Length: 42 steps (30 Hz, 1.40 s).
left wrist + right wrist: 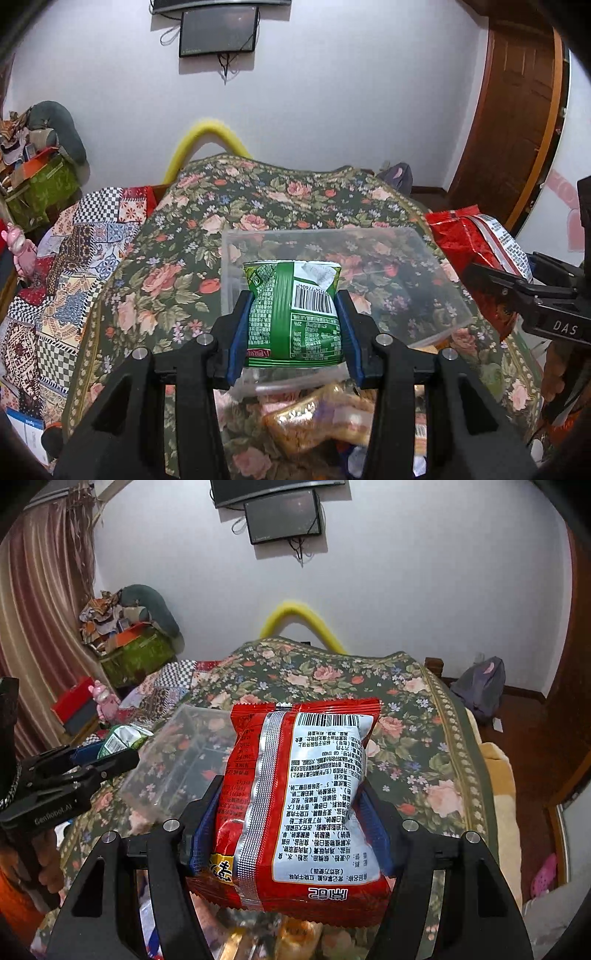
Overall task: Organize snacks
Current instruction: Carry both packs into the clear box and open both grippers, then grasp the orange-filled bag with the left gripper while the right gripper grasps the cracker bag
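While both packets hang above the flowered bedspread (303, 199), the grips look set for dropping. Left gripper (293, 325) clenched across a green snack packet (295, 314), lifted over the near rim of the clear plastic bin (406, 266); right gripper (286, 812) clamped on a red noodle packet (299, 805), held just right of that bin (177, 753). Nearest, loose gold-wrapped snacks (317, 417) lie on the bedspread's near edge. Bin looks empty, mouth unobstructed. Farther off: yellow tube (207, 136) at the far edge, wall screen (218, 33) beyond.
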Motion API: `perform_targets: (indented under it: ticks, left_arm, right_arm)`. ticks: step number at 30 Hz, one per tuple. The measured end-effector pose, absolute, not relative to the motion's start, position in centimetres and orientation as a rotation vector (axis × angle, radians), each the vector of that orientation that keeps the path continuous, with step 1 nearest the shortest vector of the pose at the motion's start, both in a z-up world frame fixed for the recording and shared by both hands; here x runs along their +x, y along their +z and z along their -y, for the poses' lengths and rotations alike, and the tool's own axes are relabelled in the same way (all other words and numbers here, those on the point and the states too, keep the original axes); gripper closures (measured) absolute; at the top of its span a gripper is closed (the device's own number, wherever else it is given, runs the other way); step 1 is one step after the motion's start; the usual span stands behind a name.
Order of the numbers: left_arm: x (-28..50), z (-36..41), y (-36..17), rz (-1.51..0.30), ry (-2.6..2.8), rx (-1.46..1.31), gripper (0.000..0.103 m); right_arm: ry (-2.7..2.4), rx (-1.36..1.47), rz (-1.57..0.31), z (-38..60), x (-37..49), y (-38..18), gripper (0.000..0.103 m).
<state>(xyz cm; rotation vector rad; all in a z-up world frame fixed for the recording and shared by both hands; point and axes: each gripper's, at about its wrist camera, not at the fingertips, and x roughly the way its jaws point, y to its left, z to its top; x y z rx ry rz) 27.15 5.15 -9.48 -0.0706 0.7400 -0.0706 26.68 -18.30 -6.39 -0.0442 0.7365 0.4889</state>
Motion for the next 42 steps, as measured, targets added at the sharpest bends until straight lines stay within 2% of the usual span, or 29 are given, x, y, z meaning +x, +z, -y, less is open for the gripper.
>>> perform_targets:
  ticks: [17,20,23,34,42]
  left_arm:
    - [31.8,-3.9,-14.0,-0.88,-0.083,-0.04,0.059]
    - [31.5,-3.7,-14.0,-0.886,-0.098,-0.04,0.053]
    - [30.6,-3.4,-13.4,-0.863,-0.092,-0.018,0.047]
    - [24.2,-4.3,-8.4,-0.756,-0.096,-0.003,0.043]
    - [18.8,-5.4,-8.2,-0.768,-0.095,-0.017,0.04]
  right_arm:
    - [0.484,-0.124,-0.918,15.5,30.9,-10.6,0.037]
    - [0.492,-0.147,-0.92,15.2,30.5,-10.5,0.036]
    - [0.492,-0.158,-0.88,15.2,29.5,-9.6,0.033]
    - [0.52,-0.13,-0.753,17.9,24.8,-4.8,0.032]
    - [0.491,-0.118,-0.736,20.9,20.7,-4.7,0.027]
